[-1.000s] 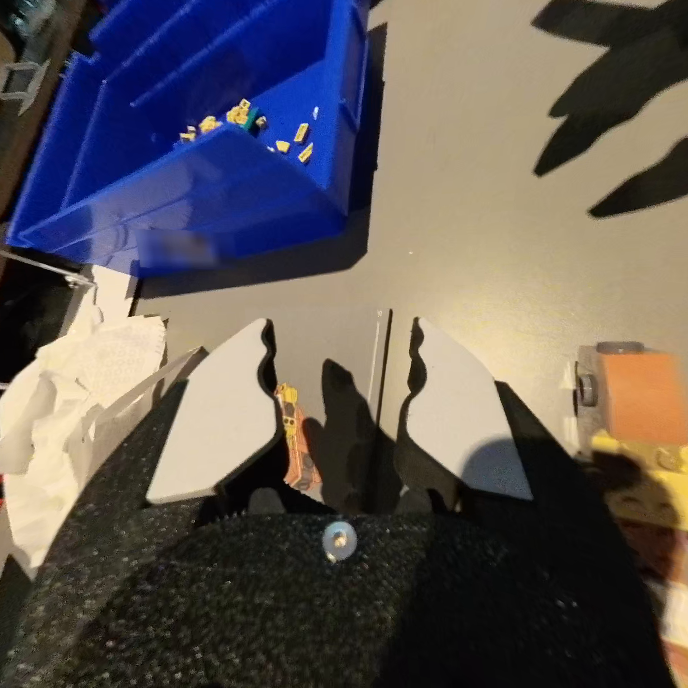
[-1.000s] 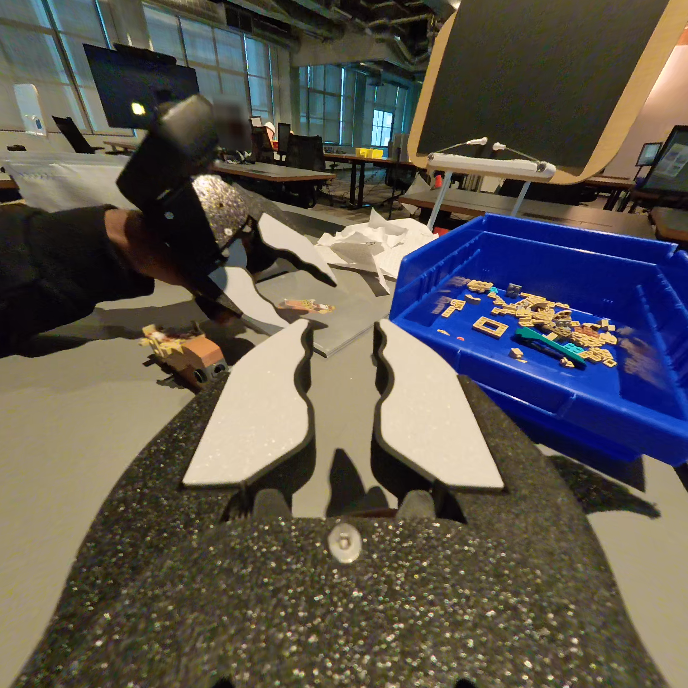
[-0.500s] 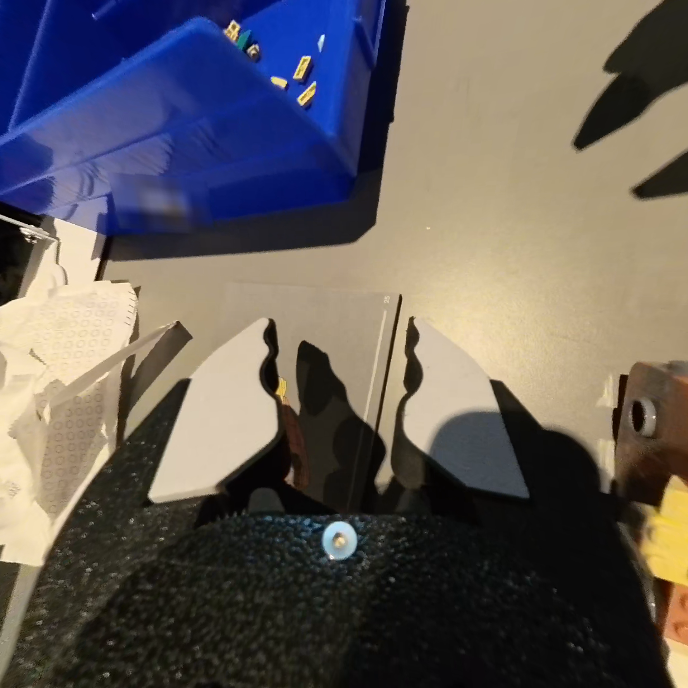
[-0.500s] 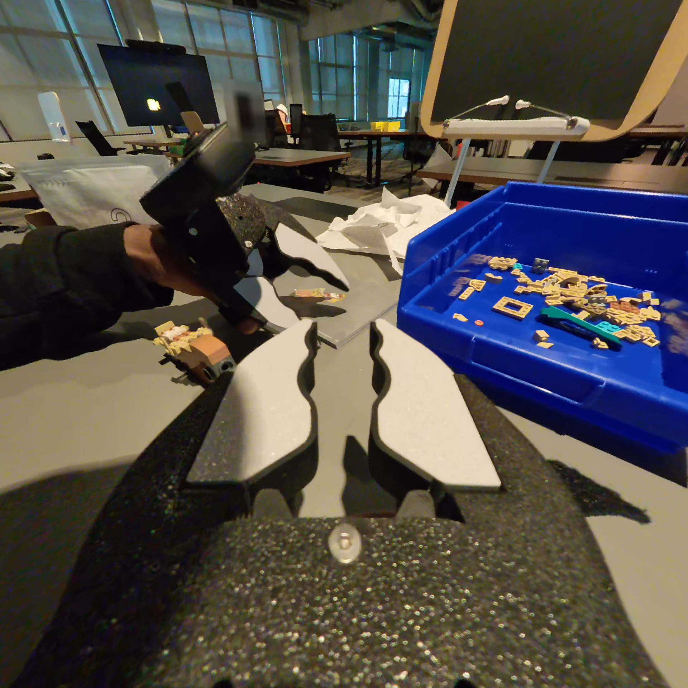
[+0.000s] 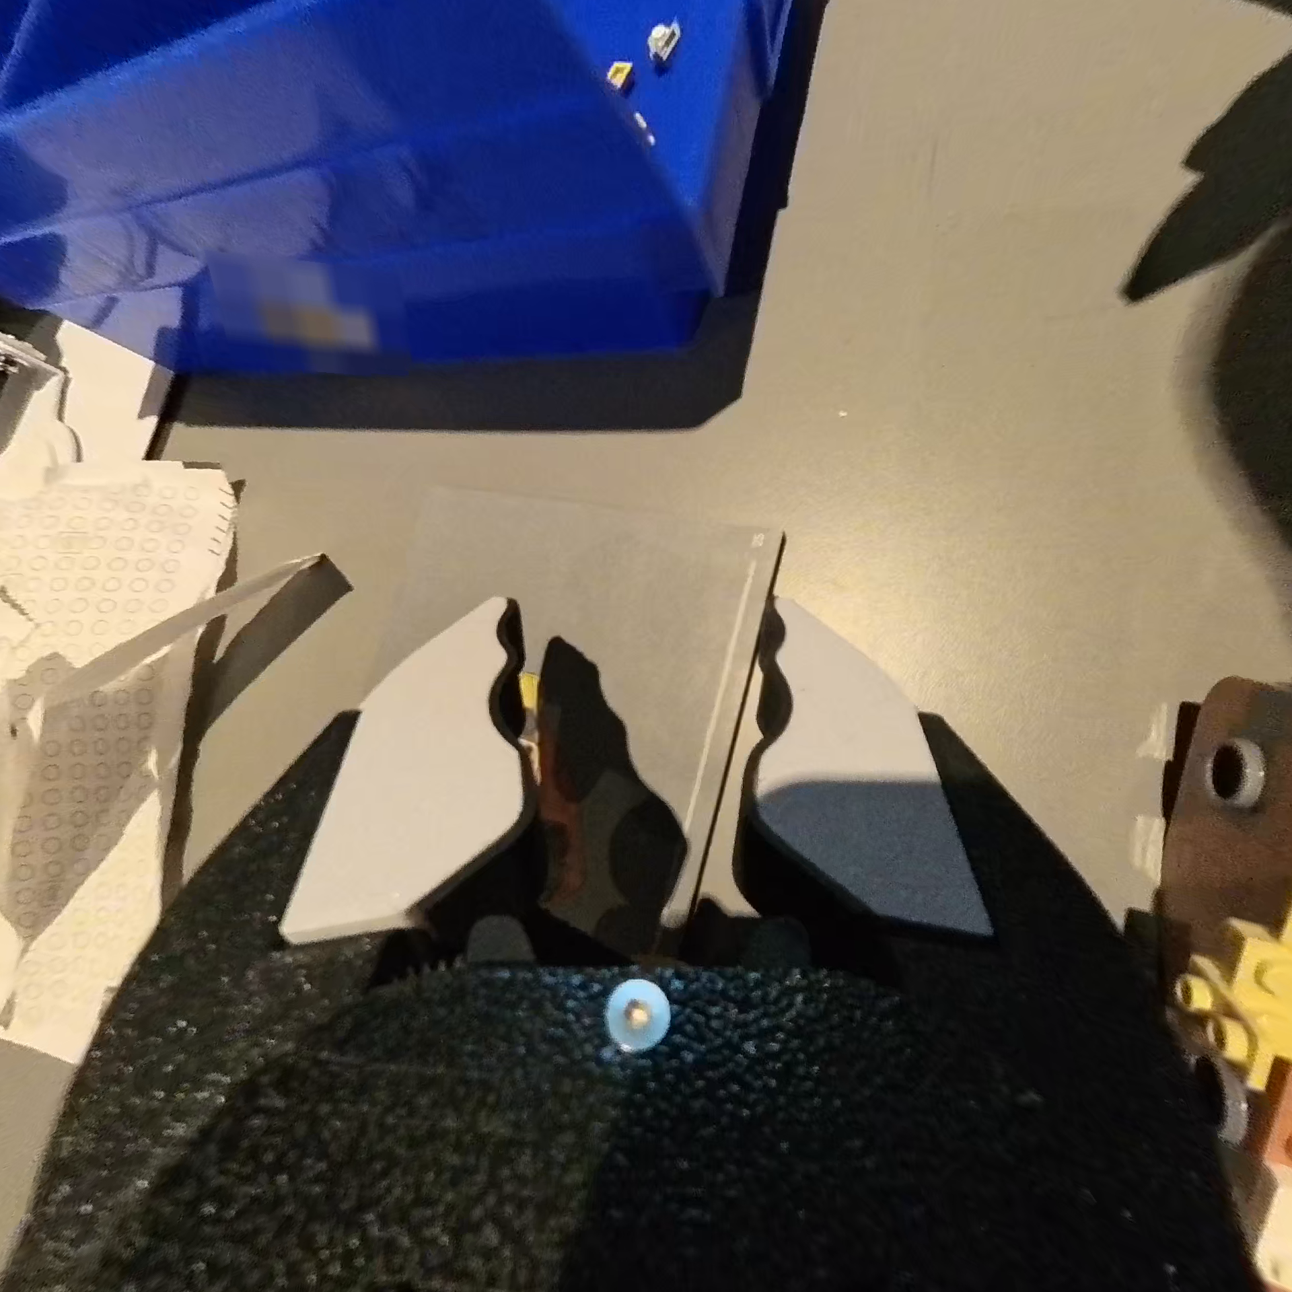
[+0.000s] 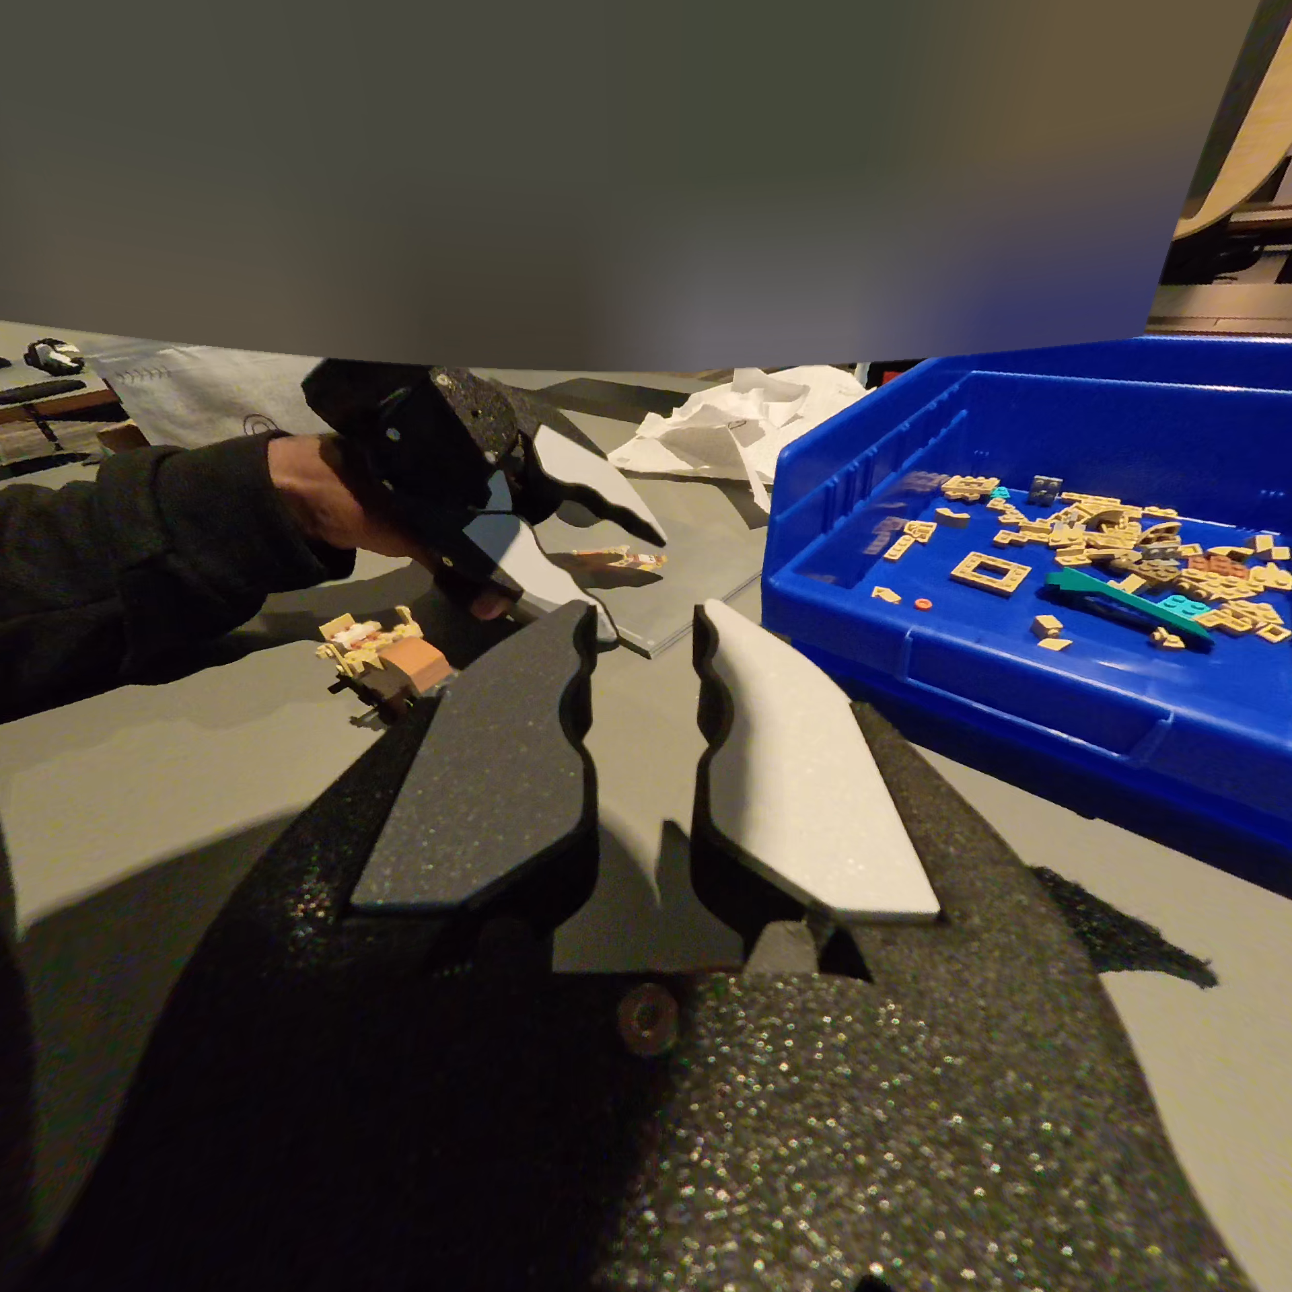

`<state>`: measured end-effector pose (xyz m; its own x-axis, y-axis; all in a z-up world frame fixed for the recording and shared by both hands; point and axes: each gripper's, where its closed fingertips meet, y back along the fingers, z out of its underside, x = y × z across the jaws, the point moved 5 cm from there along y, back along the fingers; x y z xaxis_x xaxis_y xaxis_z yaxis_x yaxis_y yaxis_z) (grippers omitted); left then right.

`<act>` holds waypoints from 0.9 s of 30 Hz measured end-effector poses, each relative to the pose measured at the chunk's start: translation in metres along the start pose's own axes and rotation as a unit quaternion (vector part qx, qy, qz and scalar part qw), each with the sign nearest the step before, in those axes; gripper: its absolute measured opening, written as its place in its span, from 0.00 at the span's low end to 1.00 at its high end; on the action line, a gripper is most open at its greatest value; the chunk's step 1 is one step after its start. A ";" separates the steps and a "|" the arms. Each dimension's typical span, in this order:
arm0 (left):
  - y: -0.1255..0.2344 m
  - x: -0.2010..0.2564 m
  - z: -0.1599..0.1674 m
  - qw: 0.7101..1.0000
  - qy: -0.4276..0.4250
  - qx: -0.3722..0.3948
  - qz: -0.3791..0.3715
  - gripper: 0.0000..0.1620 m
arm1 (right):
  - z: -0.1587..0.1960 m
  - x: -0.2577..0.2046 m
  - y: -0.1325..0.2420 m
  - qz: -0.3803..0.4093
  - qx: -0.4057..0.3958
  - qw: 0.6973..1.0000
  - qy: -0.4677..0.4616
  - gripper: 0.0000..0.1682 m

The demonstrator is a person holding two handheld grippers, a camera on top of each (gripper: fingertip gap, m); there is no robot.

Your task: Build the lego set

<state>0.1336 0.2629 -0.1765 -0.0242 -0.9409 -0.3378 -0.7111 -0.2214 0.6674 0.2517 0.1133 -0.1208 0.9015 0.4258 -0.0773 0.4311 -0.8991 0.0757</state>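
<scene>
My left gripper (image 5: 643,615) is open and empty. It hovers low over a flat grey sheet (image 5: 629,573) on the table. A small orange and yellow lego item (image 5: 533,699) lies on the sheet by the left finger; I cannot tell whether it is a piece or a printed picture. A partly built brown and yellow lego model (image 5: 1230,804) sits at the right edge. In the right wrist view my right gripper (image 6: 647,615) is open and empty above the table. Beyond it are the model (image 6: 384,657), the left gripper (image 6: 629,587) and the sheet (image 6: 699,580).
A blue bin (image 6: 979,671) at the right holds several loose tan pieces (image 6: 1090,538) and a teal piece (image 6: 1125,608). In the left wrist view the bin (image 5: 489,210) is at the top left. Crumpled white paper (image 6: 727,433) lies behind the sheet and shows at the left (image 5: 84,629). Across from one pair of fingers to the other is roughly 15 cm.
My left gripper has moved forward towards the blue bin, over the sheet. The right wrist view has tilted down towards the table. Both grippers stay open.
</scene>
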 end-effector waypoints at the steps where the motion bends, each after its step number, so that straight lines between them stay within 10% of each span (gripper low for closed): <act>1: 0.000 -0.001 0.000 1.000 0.002 0.000 0.001 0.40 | 0.000 0.000 0.000 0.000 0.001 1.000 0.001 0.16; 27: 0.003 -0.002 0.002 1.000 0.018 -0.005 0.005 0.40 | 0.000 -0.001 0.001 -0.001 0.005 1.000 0.004 0.15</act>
<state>0.1302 0.2650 -0.1751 -0.0056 -0.9516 -0.3072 -0.7032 -0.2146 0.6778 0.2507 0.1121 -0.1203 0.9006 0.4290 -0.0693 0.4332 -0.8988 0.0664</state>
